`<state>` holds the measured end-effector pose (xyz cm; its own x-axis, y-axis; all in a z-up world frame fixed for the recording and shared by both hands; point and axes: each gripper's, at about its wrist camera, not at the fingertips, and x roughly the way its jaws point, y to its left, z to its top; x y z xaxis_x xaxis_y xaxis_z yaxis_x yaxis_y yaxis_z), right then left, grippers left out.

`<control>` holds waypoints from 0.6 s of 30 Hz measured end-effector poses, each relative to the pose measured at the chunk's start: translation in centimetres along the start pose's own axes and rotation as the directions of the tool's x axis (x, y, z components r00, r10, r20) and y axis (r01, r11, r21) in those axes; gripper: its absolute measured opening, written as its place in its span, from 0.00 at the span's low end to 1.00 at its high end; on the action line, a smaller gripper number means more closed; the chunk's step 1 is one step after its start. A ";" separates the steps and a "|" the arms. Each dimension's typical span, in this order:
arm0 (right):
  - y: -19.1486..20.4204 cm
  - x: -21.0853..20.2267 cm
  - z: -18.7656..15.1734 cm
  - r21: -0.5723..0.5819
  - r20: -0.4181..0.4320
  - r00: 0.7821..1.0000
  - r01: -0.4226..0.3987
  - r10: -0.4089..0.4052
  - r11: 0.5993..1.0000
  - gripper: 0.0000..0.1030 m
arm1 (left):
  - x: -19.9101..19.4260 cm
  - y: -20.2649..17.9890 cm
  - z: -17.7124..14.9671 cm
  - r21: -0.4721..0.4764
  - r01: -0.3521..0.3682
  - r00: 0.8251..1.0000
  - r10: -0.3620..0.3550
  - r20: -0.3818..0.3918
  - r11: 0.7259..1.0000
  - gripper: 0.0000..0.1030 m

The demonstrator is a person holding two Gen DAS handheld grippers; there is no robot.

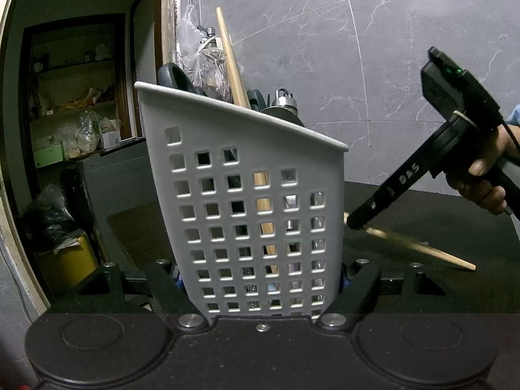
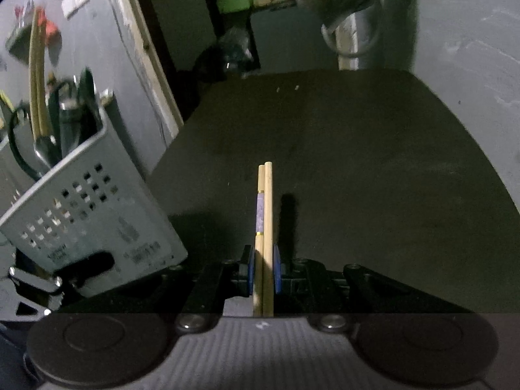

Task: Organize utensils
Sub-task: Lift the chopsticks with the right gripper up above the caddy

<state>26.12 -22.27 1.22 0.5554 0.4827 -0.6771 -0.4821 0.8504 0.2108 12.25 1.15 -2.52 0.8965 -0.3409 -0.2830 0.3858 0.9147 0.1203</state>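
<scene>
- 1 white holder, tilted, clamped in the left tool.
- 2 chopsticks pinched by the right tool over bare black table.

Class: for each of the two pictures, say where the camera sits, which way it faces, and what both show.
Left wrist: sits on the left tongs, faces the perforated white plastic utensil holder they grip; the person's hand shows.
Right wrist: sits on the right tongs, looks down over the dark table; they clamp the pair of wooden chopsticks.
Shared: holder, chopsticks, table.
</scene>
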 end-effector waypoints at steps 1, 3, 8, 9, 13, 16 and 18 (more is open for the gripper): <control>-0.2 -0.3 -0.1 0.009 0.022 1.000 -0.009 0.009 1.000 0.13 | 0.0 0.0 0.0 0.000 0.000 1.000 0.000 0.000 1.000 0.76; -0.6 -1.0 -0.3 0.029 0.067 0.997 -0.028 0.026 0.999 0.13 | 0.0 0.0 0.1 0.000 0.000 1.000 0.000 -0.001 1.000 0.76; -1.1 -2.2 -1.0 0.055 0.142 0.989 -0.059 0.050 0.997 0.13 | -0.1 0.0 0.1 0.000 0.000 1.000 0.000 -0.001 1.000 0.76; -1.2 -2.4 -1.1 0.061 0.153 0.987 -0.063 0.053 0.996 0.13 | 0.0 0.0 0.0 0.000 0.000 1.000 0.000 0.000 1.000 0.76; -1.5 -3.6 -1.3 0.074 0.206 0.977 -0.074 0.058 0.995 0.13 | 0.0 0.0 0.0 0.000 0.000 1.000 0.000 0.000 1.000 0.76; -1.4 -4.7 -1.4 0.075 0.239 0.969 -0.078 0.058 0.994 0.13 | 0.0 0.0 0.0 0.000 0.000 1.000 0.000 0.000 1.000 0.76; -1.3 -5.1 -1.2 0.070 0.257 0.965 -0.080 0.060 0.994 0.13 | -0.1 0.0 0.0 0.000 0.000 1.000 0.000 0.000 1.000 0.76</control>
<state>23.06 -26.07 3.59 0.6808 0.5703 -0.4597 -0.4765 0.8214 0.3133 12.22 1.16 -2.47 0.8964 -0.3411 -0.2830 0.3860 0.9146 0.1202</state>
